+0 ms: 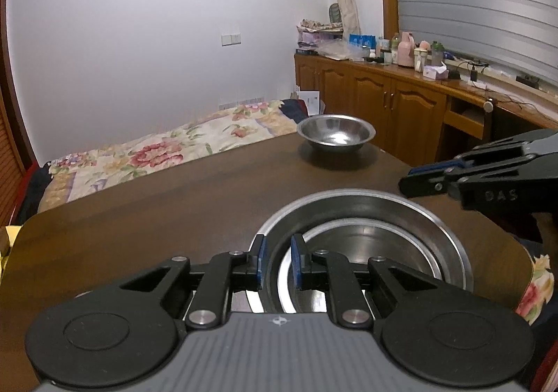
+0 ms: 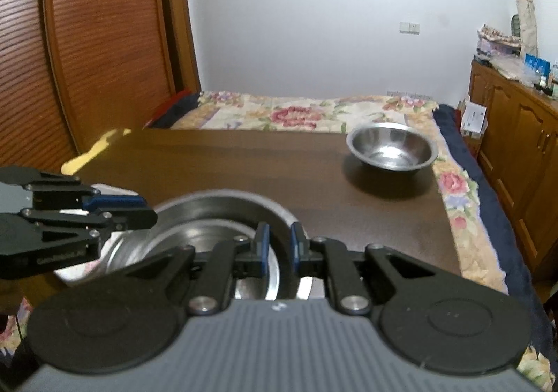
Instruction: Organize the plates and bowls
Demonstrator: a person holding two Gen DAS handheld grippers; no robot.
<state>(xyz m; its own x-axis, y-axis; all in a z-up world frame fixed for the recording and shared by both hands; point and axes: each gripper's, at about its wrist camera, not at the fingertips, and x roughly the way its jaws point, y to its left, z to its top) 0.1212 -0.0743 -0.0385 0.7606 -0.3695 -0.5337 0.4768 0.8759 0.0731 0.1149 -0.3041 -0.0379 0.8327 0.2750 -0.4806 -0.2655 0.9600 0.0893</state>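
Dark wooden desk [image 1: 174, 203] fills the foreground, a bed [image 1: 157, 151] with floral cover behind it. On the desk's near edge: a large steel bowl [image 1: 401, 217], shallow, with a second steel dish nested inside it. Left tool [image 1: 278, 261] clenched on the bowl's near-left rim, wall between the blue pads. Right tool [image 2: 278, 245] clenched on the opposite, right-hand rim the same way. A smaller steel bowl [image 1: 335, 131] stands upright, alone, near the desk's far corner, well apart from both tools.
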